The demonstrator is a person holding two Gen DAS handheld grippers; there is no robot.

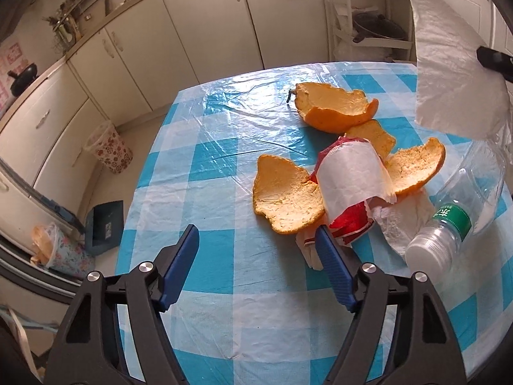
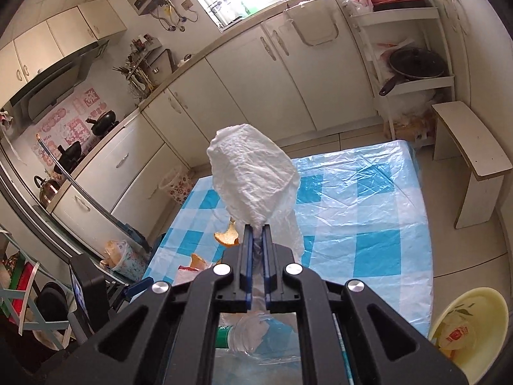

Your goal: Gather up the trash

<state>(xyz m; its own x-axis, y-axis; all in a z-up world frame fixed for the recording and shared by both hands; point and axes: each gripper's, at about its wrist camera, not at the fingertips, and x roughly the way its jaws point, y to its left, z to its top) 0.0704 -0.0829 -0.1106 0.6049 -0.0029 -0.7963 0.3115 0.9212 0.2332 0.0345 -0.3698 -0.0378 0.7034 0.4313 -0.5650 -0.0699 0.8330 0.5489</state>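
Tissue (image 2: 253, 173) hangs pinched in the right hand-held gripper (image 2: 256, 229) above the desk (image 2: 368, 211); the left hand-held gripper (image 1: 258, 235) gapes wide near peels (image 1: 287, 200).

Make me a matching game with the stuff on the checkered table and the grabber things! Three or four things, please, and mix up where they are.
Things:
1. white tissue
2. plastic bottle
3. orange peel
4. left gripper

States:
A. lying on its side on the table
B. open, holding nothing
C. pinched in the right gripper, lifted up
D. lying inside-up beside the red-and-white wrapper

Pairs: 1-C, 2-A, 3-D, 4-B
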